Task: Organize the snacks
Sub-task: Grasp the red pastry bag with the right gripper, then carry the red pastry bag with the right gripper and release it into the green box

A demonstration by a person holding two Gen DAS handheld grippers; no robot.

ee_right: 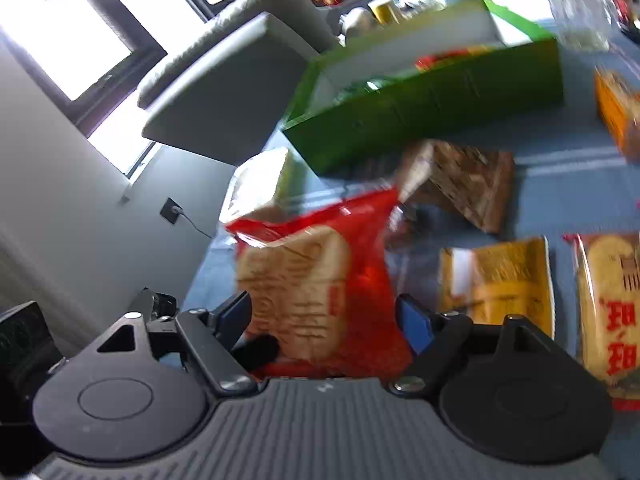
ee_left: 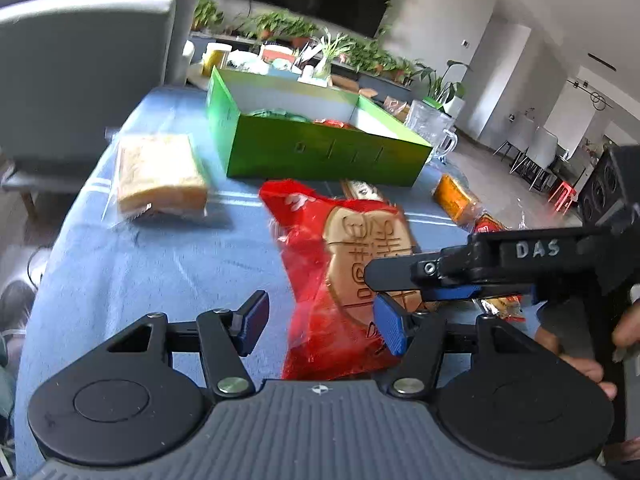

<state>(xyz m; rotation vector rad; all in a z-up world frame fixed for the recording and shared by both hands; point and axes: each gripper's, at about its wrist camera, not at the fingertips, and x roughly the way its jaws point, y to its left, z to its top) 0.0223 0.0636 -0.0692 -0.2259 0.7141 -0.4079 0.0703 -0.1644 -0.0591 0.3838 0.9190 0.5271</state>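
Note:
A red cookie packet (ee_left: 332, 264) with a round biscuit showing lies on the blue tablecloth (ee_left: 140, 280), in front of the green box (ee_left: 320, 152). My left gripper (ee_left: 322, 322) is open around its near end: the right pad (ee_left: 390, 328) touches the packet and the left pad (ee_left: 252, 320) stands clear of it. My right gripper (ee_left: 394, 286) reaches in from the right across the packet. In the blurred right wrist view the packet (ee_right: 320, 280) fills the gap of the right gripper (ee_right: 326, 318), with both pads at its edges. The green box (ee_right: 440, 108) holds some snacks.
A wrapped bread loaf (ee_left: 160, 176) lies left of the box and an orange packet (ee_left: 456, 196) to the right. A brown packet (ee_right: 464, 180), a yellow one (ee_right: 496, 280) and another cookie packet (ee_right: 608, 304) lie nearby. A glass jug (ee_left: 432, 124) and a grey chair (ee_left: 88, 72) border the table.

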